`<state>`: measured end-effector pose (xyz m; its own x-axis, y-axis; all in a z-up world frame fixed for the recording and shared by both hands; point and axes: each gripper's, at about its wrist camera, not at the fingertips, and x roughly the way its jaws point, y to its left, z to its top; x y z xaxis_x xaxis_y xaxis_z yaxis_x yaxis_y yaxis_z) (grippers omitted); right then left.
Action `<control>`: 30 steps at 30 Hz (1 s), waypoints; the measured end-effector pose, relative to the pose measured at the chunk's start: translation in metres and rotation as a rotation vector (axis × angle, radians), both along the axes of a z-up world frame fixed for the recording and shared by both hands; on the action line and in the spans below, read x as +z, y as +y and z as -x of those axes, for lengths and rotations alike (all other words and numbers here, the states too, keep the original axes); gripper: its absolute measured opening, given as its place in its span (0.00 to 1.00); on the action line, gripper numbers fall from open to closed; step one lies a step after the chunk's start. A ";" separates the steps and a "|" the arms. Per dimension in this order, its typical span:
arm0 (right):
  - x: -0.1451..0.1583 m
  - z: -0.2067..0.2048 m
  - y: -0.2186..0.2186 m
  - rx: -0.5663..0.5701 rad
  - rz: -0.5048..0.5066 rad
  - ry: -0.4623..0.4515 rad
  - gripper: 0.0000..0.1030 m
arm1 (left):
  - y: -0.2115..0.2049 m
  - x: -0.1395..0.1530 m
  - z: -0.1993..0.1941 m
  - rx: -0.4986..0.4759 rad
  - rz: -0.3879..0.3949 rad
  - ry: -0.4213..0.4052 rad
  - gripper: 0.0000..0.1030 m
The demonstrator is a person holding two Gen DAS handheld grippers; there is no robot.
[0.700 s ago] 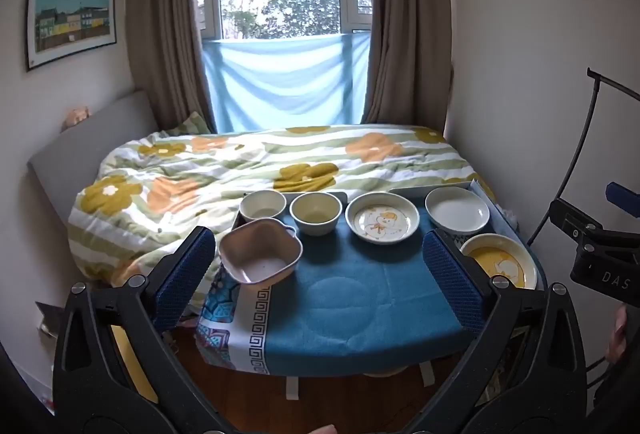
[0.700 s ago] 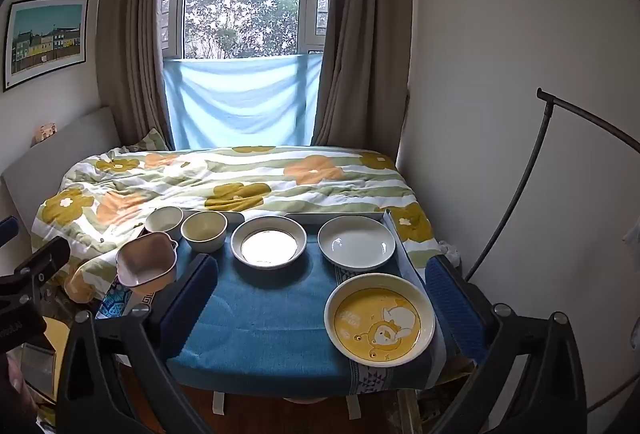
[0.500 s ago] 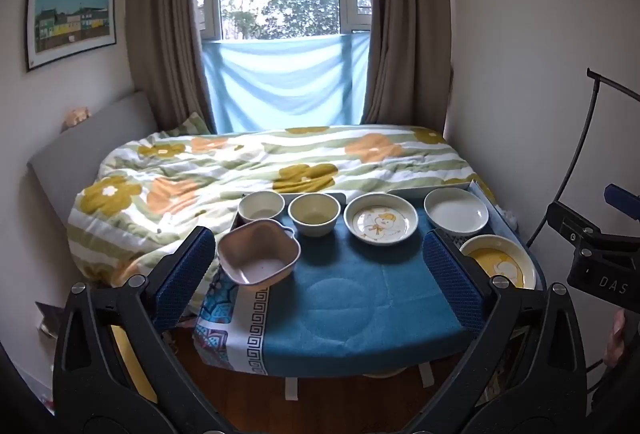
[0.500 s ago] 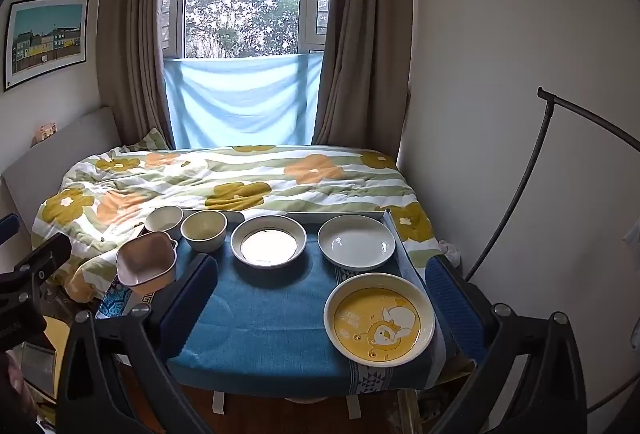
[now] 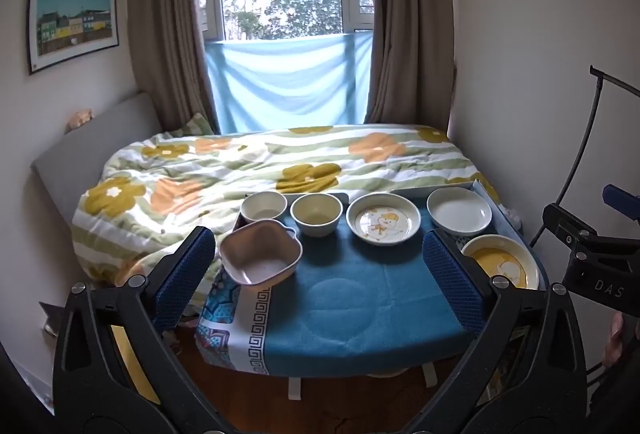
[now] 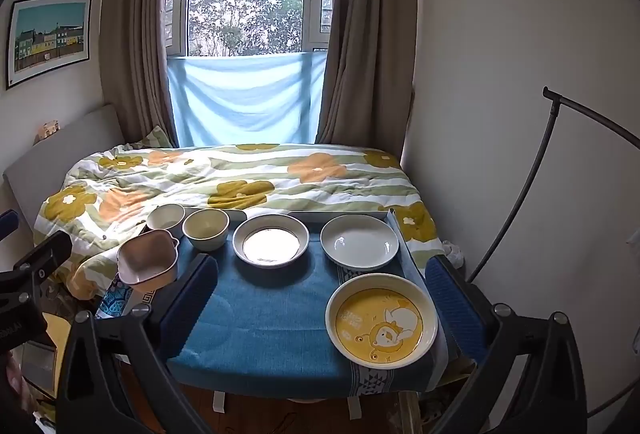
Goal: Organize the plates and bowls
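A small table under a blue cloth (image 5: 352, 298) carries the dishes. At its left edge sits a pink square bowl (image 5: 260, 258) (image 6: 148, 260). Behind it stand a white bowl (image 5: 264, 206) (image 6: 166, 218) and a cream bowl (image 5: 317, 213) (image 6: 206, 228). Further right lie a cartoon-print plate (image 5: 383, 223) (image 6: 271, 245), a plain white plate (image 5: 459, 210) (image 6: 359, 241) and a yellow bear plate (image 5: 500, 266) (image 6: 382, 322). My left gripper (image 5: 318, 282) hangs open, short of the table's front edge, with nothing between its fingers. My right gripper (image 6: 320, 300) is likewise open and empty, framing the yellow plate.
A bed with a flowered quilt (image 5: 256, 166) lies right behind the table. A white wall (image 6: 520, 114) and a curved black stand (image 6: 532, 178) close off the right side. Wooden floor (image 5: 344, 410) shows below the table's front edge.
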<state>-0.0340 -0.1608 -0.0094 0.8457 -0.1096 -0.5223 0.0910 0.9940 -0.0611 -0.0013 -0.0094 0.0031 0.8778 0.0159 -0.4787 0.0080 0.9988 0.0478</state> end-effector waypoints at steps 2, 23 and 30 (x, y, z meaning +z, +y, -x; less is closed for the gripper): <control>0.000 0.001 0.000 -0.001 0.001 -0.003 1.00 | 0.001 0.000 0.000 0.000 0.005 0.001 1.00; -0.010 -0.006 -0.004 0.008 0.003 0.006 1.00 | 0.003 0.003 0.001 0.001 0.009 -0.003 1.00; -0.010 -0.006 -0.005 0.009 0.002 0.006 1.00 | 0.004 0.002 -0.004 0.007 0.007 0.006 1.00</control>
